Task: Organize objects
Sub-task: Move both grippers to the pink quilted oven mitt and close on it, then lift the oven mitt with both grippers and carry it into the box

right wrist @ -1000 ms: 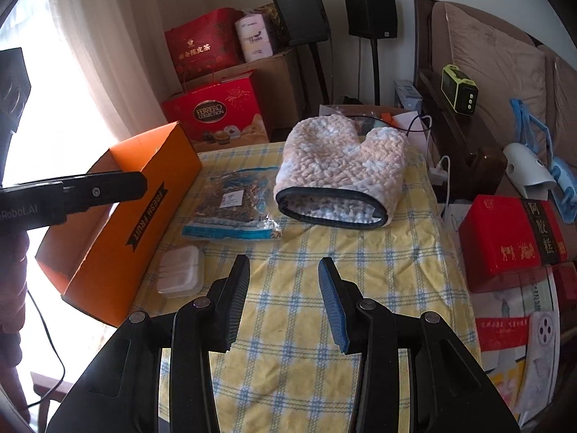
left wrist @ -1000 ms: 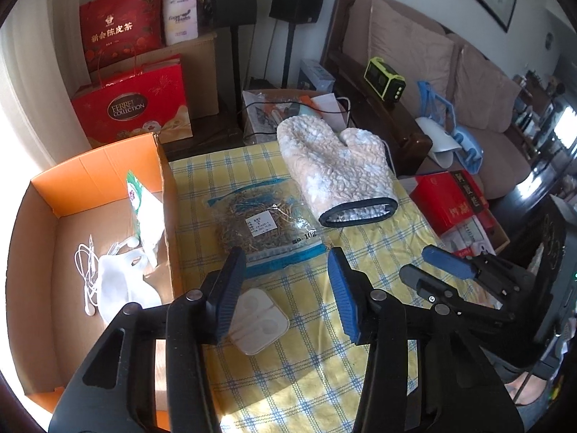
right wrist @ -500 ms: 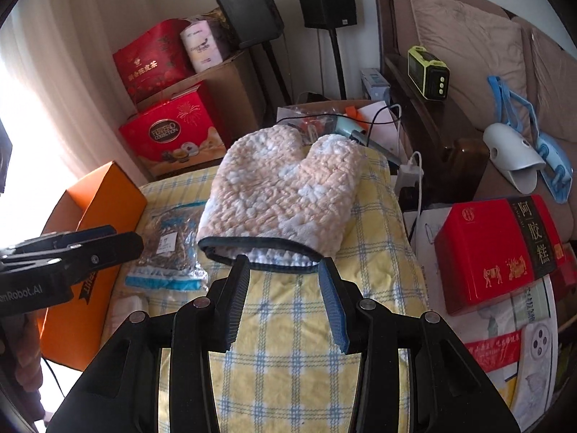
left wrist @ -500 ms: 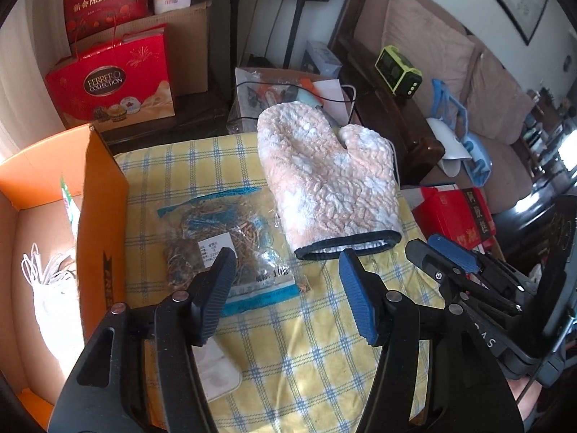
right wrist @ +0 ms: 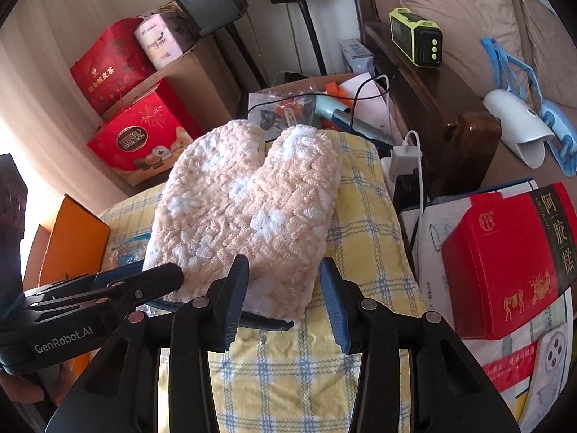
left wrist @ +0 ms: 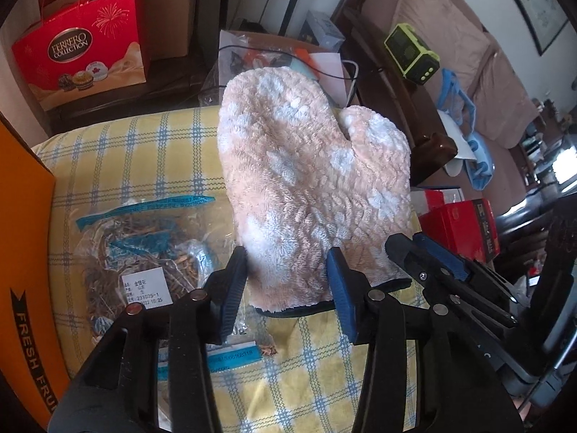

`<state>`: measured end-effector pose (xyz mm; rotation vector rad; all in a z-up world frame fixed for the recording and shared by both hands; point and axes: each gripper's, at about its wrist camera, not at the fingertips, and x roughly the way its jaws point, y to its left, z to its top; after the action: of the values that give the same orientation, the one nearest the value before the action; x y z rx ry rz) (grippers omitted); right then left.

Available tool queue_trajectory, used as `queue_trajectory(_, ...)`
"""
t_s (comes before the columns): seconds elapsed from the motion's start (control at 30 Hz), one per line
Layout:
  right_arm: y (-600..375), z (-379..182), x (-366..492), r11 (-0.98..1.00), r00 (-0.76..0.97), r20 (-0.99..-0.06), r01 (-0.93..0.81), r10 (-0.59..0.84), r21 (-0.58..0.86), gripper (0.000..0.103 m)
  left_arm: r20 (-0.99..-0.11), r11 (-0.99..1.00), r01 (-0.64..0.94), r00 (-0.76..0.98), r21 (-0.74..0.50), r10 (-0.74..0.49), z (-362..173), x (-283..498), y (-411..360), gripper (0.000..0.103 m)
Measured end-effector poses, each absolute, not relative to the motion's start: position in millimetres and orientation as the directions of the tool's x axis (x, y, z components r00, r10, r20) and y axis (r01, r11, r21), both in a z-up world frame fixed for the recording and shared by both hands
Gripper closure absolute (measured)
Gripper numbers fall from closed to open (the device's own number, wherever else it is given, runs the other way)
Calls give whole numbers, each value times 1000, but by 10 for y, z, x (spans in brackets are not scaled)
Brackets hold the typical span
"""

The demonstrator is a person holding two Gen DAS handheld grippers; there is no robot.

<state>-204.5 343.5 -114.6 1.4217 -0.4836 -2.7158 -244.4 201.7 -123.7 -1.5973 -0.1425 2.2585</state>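
Observation:
A fluffy pink-and-white oven mitt [left wrist: 313,195] lies on the yellow checked tablecloth [left wrist: 144,151], cuff towards me. My left gripper [left wrist: 288,281] is open with its jaws on either side of the cuff's left part. My right gripper [right wrist: 283,288] is open with its jaws around the cuff's right part in the right wrist view, where the mitt [right wrist: 249,209] fills the middle. A clear zip bag of dried herbs [left wrist: 144,252] lies left of the mitt. The orange cardboard box [left wrist: 25,270] stands at the left table edge.
A red Ferrero gift bag [left wrist: 79,47] and cartons stand behind the table. A red box [right wrist: 505,259] sits to the right on the floor clutter. A dark wooden sofa arm with a green radio [right wrist: 418,39] is at the back right.
Both grippers moved forward and to the right, from over the front of the table to the mitt's cuff. The white case and box interior left the left wrist view.

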Motion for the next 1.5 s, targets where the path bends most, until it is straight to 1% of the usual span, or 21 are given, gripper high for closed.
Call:
queue_trajectory(0.03,3431,-1167,-2058,-952,-574,-800,-109,-175,286,67,-889,-925,-236,-286,-297,358,-1253,-2457,2020,72)
queue_trajectory(0.07,3421,-1186,-2071,-953,-569,-803,-105,-176,283,70,-888,-925,-233,-287,-299,359,-1265,-2460,2018,74)
queue_trajectory(0.1,3404,-1202,-2079,-956,-565,-807,-102,-173,276,75,-889,-927,-234,-289,-294,355,-1274,-2462,2023,77)
queue_trajectory(0.13,3389,-1208,-2082,-959,-565,-809,-101,-162,263,78,-892,-931,-237,-294,-280,343,-1276,-2457,2034,82)
queue_trajectory(0.23,3366,-1214,-2080,-958,-573,-802,-97,-167,269,85,-890,-934,-238,-312,-266,332,-1260,-2432,2045,90)
queue_trajectory(0.33,3344,-1177,-2067,-958,-585,-794,-93,-167,270,89,-878,-932,-244,-336,-268,341,-1169,-2388,2040,92)
queue_trajectory(0.67,3185,-670,-1820,-977,-680,-723,-46,-121,207,92,-807,-911,-292,-435,-292,399,-552,-2104,1915,94)
queue_trajectory(0.87,3012,-292,-1616,-983,-722,-680,-6,-124,184,92,-769,-905,-327,-492,-271,408,-134,-1898,1751,94)
queue_trajectory(1.07,2752,60,-1443,-984,-754,-640,50,-148,168,92,-737,-905,-313,-531,-288,418,185,-1758,1421,94)
queue_trajectory(1.3,2288,407,-1319,-975,-775,-593,153,-219,161,92,-713,-926,-274,-592,-260,375,462,-1557,836,94)
queue_trajectory(1.5,1745,509,-1324,-956,-763,-575,245,-294,164,92,-714,-949,-207,-626,-236,314,513,-1452,313,94)
